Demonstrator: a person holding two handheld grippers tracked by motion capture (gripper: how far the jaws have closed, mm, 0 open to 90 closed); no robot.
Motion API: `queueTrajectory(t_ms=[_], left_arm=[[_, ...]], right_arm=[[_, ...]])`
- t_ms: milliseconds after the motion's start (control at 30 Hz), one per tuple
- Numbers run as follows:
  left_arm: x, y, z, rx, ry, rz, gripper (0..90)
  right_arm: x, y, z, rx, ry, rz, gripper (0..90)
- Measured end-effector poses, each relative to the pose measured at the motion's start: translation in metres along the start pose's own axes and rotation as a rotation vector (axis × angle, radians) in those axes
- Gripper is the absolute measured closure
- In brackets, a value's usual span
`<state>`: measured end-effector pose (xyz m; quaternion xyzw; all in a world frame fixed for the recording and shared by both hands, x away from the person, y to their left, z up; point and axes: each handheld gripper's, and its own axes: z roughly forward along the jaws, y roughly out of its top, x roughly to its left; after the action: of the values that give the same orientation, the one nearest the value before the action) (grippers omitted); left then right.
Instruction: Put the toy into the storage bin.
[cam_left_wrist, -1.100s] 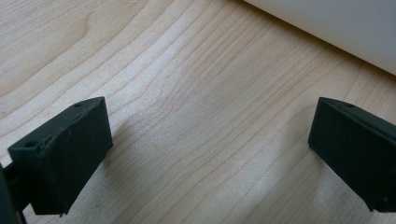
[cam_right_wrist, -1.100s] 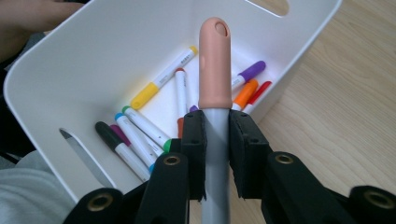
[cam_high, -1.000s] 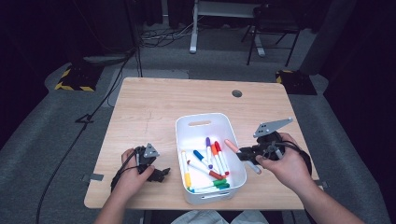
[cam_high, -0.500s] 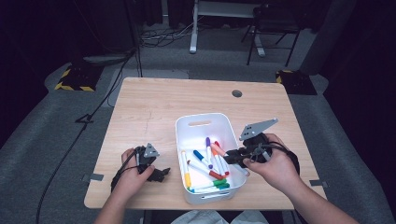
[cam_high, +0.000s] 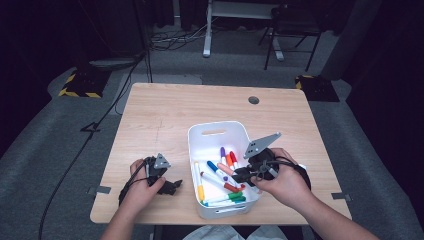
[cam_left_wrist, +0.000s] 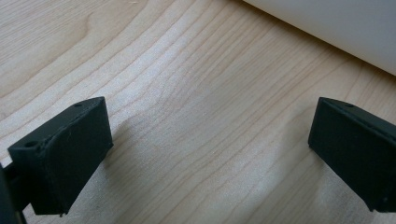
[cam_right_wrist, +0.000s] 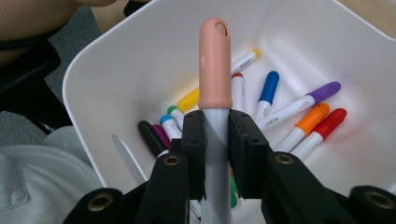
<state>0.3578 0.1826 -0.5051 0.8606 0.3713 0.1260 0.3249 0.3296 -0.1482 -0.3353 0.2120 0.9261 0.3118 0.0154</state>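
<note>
One wooden table (cam_high: 165, 115), one white bin (cam_high: 216, 131) near-right of centre, roughly ten markers (cam_high: 216, 172) loose inside. Right gripper (cam_high: 239, 176) sits over the bin's right side, jaws clamped on a peach-capped marker (cam_right_wrist: 215, 65). Right gripper view shows cap colour and grey barrel pinched just below the cap; in the high view it's a small peach tip. Marker's long axis runs along the jaws, cap pointing left across the bin. Left gripper (cam_high: 172, 186) rests on the table left of the bin, jaws spread on bare wood.
</note>
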Motion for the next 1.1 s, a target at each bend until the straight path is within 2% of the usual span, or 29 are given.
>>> queueTrajectory(t_ms=[133, 200, 333, 733, 767, 1100], left_arm=[[0.0, 0.0, 0.0, 0.0, -0.005, -0.006, 0.0], [0.0, 0.0, 0.0, 0.0, 0.001, 0.001, 0.0], [0.0, 0.0, 0.0, 0.002, -0.005, -0.009, 0.0], [0.0, 0.0, 0.0, -0.001, -0.002, -0.004, 0.0], [0.0, 0.0, 0.0, 0.0, -0.002, -0.005, 0.0], [0.0, 0.0, 0.0, 0.002, -0.005, -0.008, 0.0]], right_arm=[[0.002, -0.001, 0.008, 0.025, 0.012, -0.006, 77.1], [0.002, -0.002, 0.012, 0.03, 0.016, -0.023, 77.1], [0.0, -0.002, 0.019, 0.043, 0.018, -0.04, 77.1], [-0.006, -0.007, 0.041, 0.111, 0.03, -0.022, 77.1], [-0.005, -0.007, 0.043, 0.129, 0.024, -0.015, 77.1], [-0.008, -0.01, 0.055, 0.161, 0.026, 0.0, 77.0]])
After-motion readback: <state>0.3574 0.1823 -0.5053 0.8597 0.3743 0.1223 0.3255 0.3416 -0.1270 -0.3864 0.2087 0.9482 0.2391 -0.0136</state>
